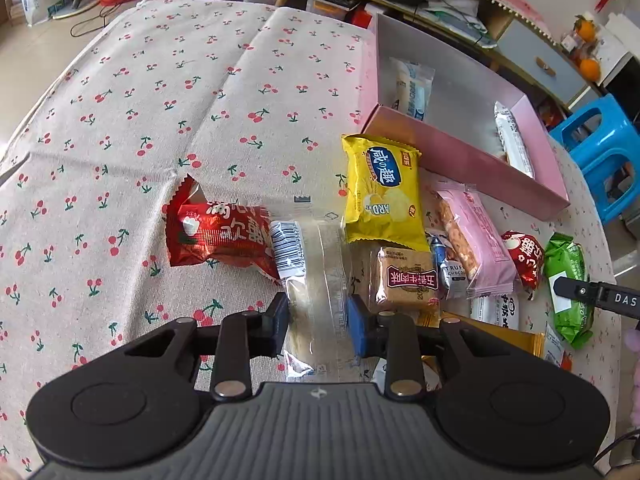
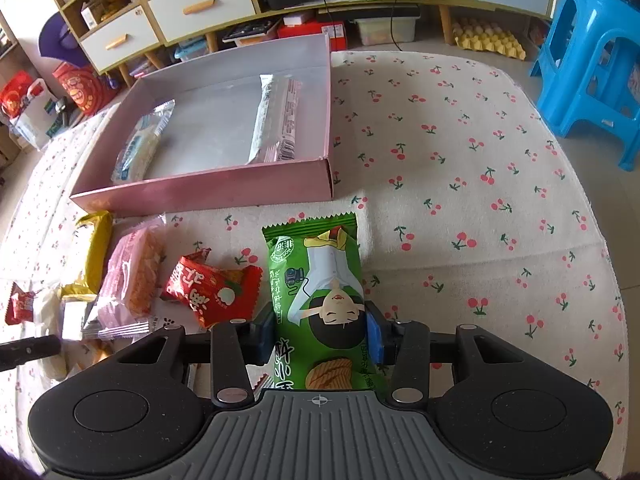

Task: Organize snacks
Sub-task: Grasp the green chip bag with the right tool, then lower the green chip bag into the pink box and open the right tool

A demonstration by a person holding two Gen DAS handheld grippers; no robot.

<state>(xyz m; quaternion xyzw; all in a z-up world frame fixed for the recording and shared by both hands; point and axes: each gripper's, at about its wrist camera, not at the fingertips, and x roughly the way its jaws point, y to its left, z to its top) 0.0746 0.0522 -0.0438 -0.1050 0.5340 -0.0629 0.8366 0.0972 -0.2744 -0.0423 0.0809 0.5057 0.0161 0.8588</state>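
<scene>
Left wrist view: a yellow packet, red packet and brown biscuit pack crowd the cherry tablecloth before the pink box. The left gripper pinches a clear wrapped snack.

Right wrist view: the right gripper clamps a green packet (lying just short of the box).

We see pink box open on cherry cloth, two white packets lying flat inside: one at left, long one at right. Before box, loose snacks: yellow pack, red pack, pink bar, brown biscuit. Clear pack sits between our left pads; green pack between our right pads.
</scene>
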